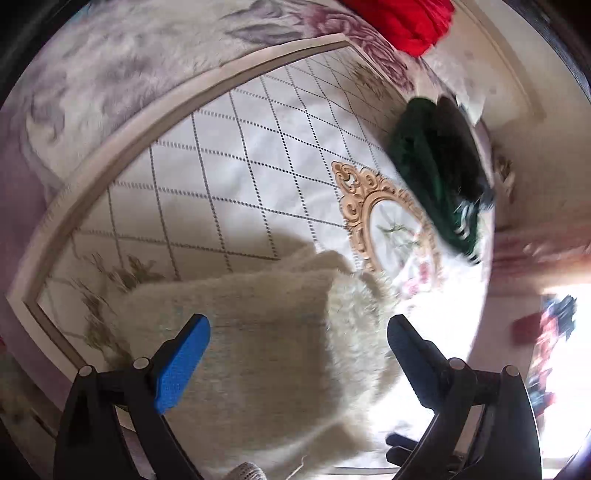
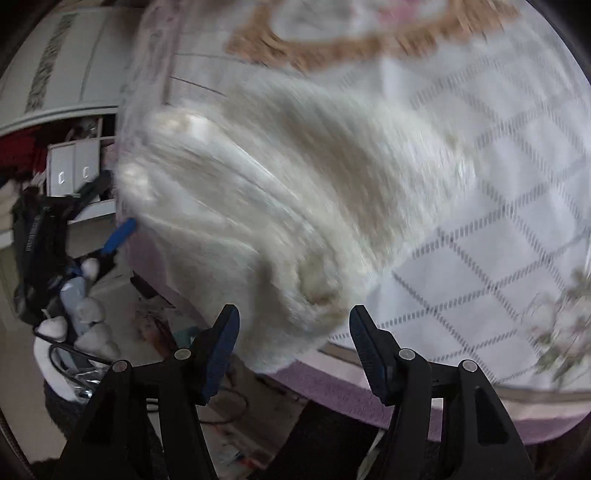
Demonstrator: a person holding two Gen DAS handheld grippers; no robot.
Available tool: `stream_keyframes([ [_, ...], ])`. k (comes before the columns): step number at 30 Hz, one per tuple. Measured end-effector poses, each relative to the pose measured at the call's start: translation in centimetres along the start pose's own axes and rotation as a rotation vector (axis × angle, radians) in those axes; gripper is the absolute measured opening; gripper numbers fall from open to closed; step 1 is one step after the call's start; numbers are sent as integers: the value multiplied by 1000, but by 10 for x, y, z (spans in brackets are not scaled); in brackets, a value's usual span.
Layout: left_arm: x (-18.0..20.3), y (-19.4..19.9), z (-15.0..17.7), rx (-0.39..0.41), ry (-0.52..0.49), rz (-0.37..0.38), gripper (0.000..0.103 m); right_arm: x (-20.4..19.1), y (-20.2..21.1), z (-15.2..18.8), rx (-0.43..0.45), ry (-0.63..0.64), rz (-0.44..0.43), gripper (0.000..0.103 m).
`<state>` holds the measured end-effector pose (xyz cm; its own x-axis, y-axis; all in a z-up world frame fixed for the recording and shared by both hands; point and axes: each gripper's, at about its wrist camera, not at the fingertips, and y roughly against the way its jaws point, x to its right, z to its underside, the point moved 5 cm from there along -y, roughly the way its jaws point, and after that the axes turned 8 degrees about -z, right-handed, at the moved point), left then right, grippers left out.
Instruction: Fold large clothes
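Observation:
A cream fluffy sweater (image 1: 258,332) lies folded on the bed near its front edge. It also fills the middle of the right wrist view (image 2: 295,192), blurred by motion. My left gripper (image 1: 299,332) is open and empty, its blue pads (image 1: 181,365) spread just above the sweater. My right gripper (image 2: 291,325) is open and empty, close to the sweater's near edge at the bed's rim. The left gripper's blue pad (image 2: 120,236) shows at the sweater's far left side in the right wrist view.
The bedspread (image 1: 240,155) is white with a diamond grid and a gold oval motif (image 1: 373,214). A dark green garment (image 1: 436,166) and a red cloth (image 1: 406,22) lie further back. Beside the bed stand shelves (image 2: 70,170) and clutter on the floor (image 2: 81,306).

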<state>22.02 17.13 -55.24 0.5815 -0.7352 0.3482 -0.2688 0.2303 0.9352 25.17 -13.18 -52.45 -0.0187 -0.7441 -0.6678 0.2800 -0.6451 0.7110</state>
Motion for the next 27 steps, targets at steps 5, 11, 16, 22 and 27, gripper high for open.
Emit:
stream_keyframes([
  [5,-45,32,-2,111,155,-57,98,-74,-9,-42,-4,250,-4,72],
  [11,-105,28,33,107,278,-173,98,-146,-111,-91,-196,600,150,31],
  [16,-117,18,62,81,269,-202,98,-108,-99,-131,-21,312,83,18],
  [22,-90,1,83,75,156,-233,98,-26,-56,-132,140,-239,-51,25],
  [27,-64,-22,99,20,65,-228,98,-46,-22,-107,68,13,118,62],
])
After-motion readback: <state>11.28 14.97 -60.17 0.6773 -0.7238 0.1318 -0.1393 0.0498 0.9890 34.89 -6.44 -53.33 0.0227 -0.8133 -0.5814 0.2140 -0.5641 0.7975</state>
